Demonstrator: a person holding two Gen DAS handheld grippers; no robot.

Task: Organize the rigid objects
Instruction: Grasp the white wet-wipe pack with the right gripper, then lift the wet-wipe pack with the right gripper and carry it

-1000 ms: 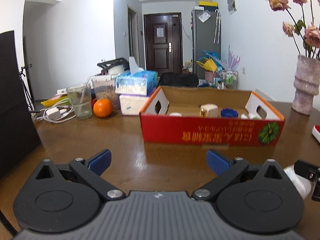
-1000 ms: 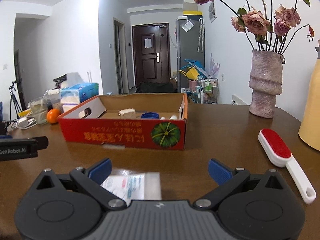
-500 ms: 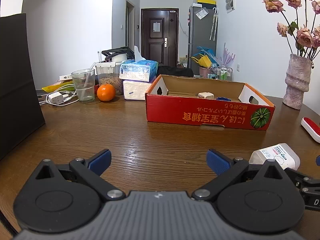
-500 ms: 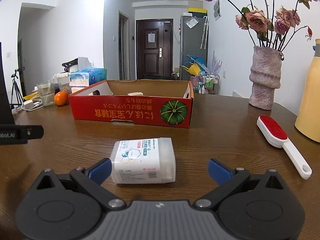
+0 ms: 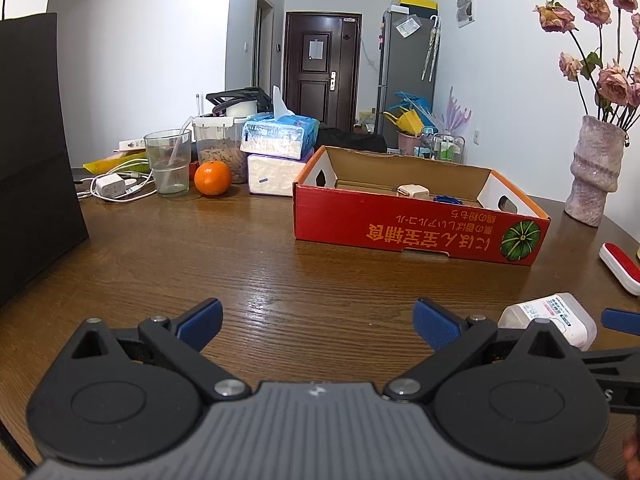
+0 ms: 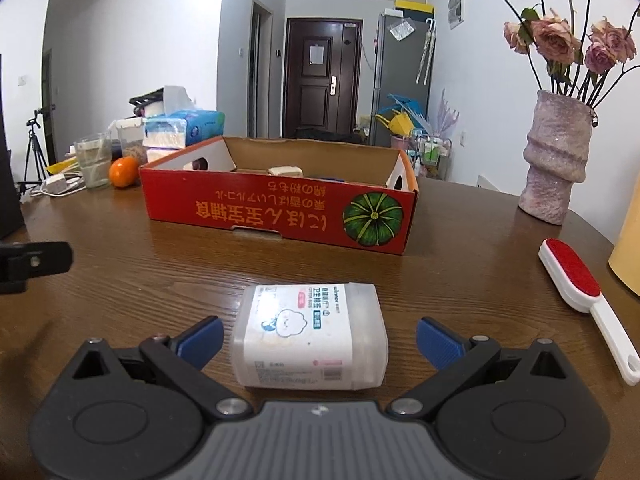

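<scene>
A clear plastic box of cotton swabs (image 6: 310,334) lies on its side on the brown table, between the spread fingers of my right gripper (image 6: 318,340), which is open and not touching it. It also shows in the left wrist view (image 5: 550,318) at the right. My left gripper (image 5: 316,322) is open and empty, low over bare table. A red cardboard box (image 6: 280,216) stands beyond, open-topped, with a small beige cube (image 5: 412,192) and a blue item (image 5: 448,200) inside; it also shows in the left wrist view (image 5: 416,228).
A red lint brush (image 6: 576,284) lies at the right beside a yellow container (image 6: 628,248). A stone vase (image 6: 556,156) with roses stands far right. An orange (image 5: 213,178), a glass (image 5: 167,166), tissue packs (image 5: 280,138) and chargers crowd the far left. A black panel (image 5: 32,152) stands at left.
Both grippers pulled back from the red box and lowered. The cotton swab box came into full view and now lies between my right gripper's fingers.
</scene>
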